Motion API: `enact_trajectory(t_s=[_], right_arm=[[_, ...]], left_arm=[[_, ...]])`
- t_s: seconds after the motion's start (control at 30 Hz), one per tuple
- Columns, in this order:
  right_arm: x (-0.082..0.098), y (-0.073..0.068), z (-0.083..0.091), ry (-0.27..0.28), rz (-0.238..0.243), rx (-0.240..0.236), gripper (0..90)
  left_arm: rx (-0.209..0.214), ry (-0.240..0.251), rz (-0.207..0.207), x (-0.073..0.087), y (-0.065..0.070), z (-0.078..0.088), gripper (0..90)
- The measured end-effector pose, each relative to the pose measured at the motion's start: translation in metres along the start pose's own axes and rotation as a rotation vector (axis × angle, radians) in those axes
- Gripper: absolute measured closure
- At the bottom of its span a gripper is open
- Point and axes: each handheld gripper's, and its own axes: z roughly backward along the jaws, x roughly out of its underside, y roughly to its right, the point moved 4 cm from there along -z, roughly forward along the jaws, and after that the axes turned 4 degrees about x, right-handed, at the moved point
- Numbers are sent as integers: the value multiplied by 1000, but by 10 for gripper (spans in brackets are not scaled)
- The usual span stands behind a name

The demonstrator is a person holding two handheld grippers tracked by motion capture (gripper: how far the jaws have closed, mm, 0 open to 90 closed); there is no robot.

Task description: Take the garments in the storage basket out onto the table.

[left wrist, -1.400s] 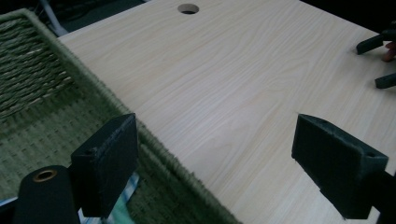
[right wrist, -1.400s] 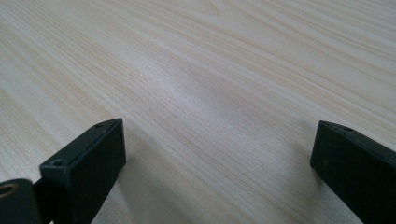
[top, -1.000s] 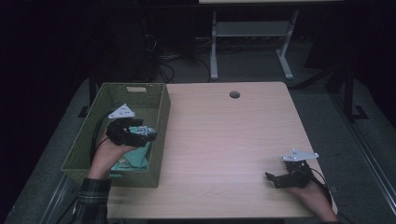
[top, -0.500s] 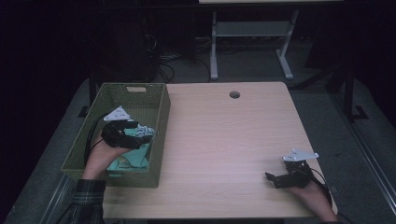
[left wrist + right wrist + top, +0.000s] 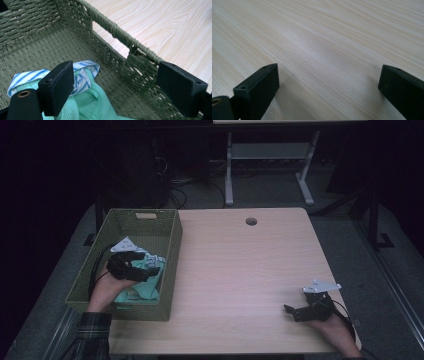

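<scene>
A green woven basket (image 5: pixel 172 245) sits at the table's left edge, its handled wall (image 5: pixel 117 37) close in the left gripper view. Mint-green clothing (image 5: pixel 145 287) lies heaped inside, with a blue-and-white striped cloth (image 5: pixel 82 72) on the mint mesh fabric (image 5: pixel 100 105). My left gripper (image 5: pixel 150 272) hovers open inside the basket just over the clothes, jaws wide with nothing between them. My right gripper (image 5: pixel 290 311) rests open near the table's front right corner, jaws spread over bare wood (image 5: pixel 324 50).
The light wooden table (image 5: pixel 240 270) has a round cable hole (image 5: pixel 251 221) near its far edge. Beyond it stand a white metal frame (image 5: pixel 270 165) and cables on a dark floor.
My left gripper has shifted slightly farther into the basket over the clothes. The right gripper has stayed still.
</scene>
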Motion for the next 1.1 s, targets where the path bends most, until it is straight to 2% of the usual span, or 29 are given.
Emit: enact_trajectory(t_s=[0.1, 0.17, 0.23, 0.27, 0.37, 0.53, 0.83, 0.9, 1.0, 1.1], right_arm=[[0, 0, 0, 0, 0, 0, 31], [0, 0, 0, 0, 0, 0, 31], [0, 0, 0, 0, 0, 0, 31], [0, 0, 0, 0, 0, 0, 31], [0, 0, 0, 0, 0, 0, 31], [0, 0, 0, 0, 0, 0, 31], [0, 0, 0, 0, 0, 0, 31], [0, 0, 0, 0, 0, 0, 31], [0, 0, 0, 0, 0, 0, 31], [0, 0, 0, 0, 0, 0, 31]], left_arm=[[-5, -14, -11, 4, -3, -2, 140], [-7, -14, 7, 6, -5, -3, 140], [-6, -18, 12, 8, -6, -4, 140], [-9, -25, -1, 9, -7, -4, 140], [-12, -27, 19, 11, -9, -6, 140], [-14, -42, 23, 15, -12, -9, 140], [-44, -107, 38, 21, -15, -18, 140], [-41, -110, 37, 21, -16, -17, 140], [-55, -88, 51, 20, -23, -11, 140], [-70, -101, 50, 22, -30, -7, 140]])
